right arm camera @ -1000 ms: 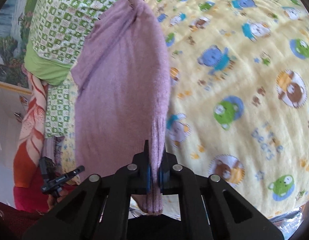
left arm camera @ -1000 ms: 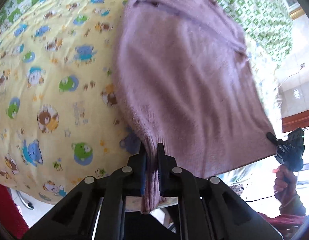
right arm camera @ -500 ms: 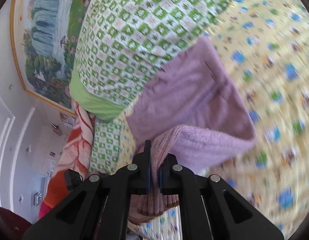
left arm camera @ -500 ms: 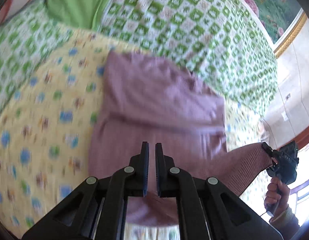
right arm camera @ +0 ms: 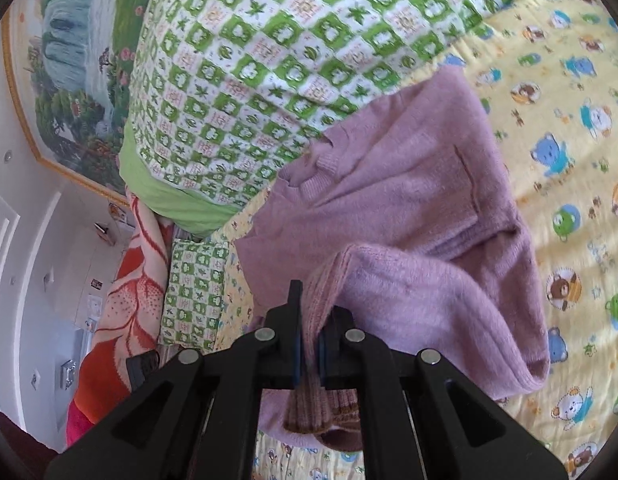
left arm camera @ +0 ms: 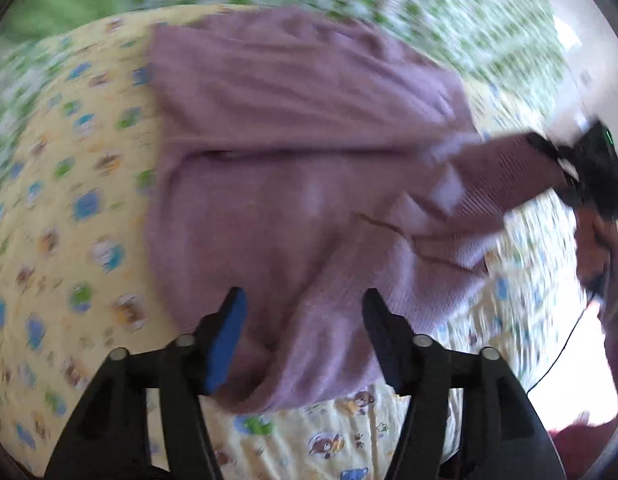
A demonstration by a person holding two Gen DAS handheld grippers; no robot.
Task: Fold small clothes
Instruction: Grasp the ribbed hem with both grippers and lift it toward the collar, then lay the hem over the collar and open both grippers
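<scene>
A small mauve knit sweater [left arm camera: 293, 184] lies on the yellow bear-print sheet [left arm camera: 69, 216], its lower half folded up over the top half. My left gripper [left arm camera: 303, 312] hovers just above the folded edge. Its jaws are opening and stand wide, and the pads press on nothing. My right gripper [right arm camera: 309, 344] is shut on the ribbed hem corner of the sweater [right arm camera: 429, 216], holding it lifted above the fold. In the left wrist view the right gripper [left arm camera: 549, 152] shows at the right, still pulling that corner taut.
A green and white checked quilt [right arm camera: 269, 64] is piled behind the sweater. An orange flower-print blanket [right arm camera: 125, 280] lies at the bed's left side. A landscape painting [right arm camera: 73, 72] hangs on the wall. A person's hand [left arm camera: 593, 240] grips the right tool.
Both grippers carried the sweater's hem up and over toward its collar. The left gripper let go of its corner and spread its jaws. The right one keeps its hold.
</scene>
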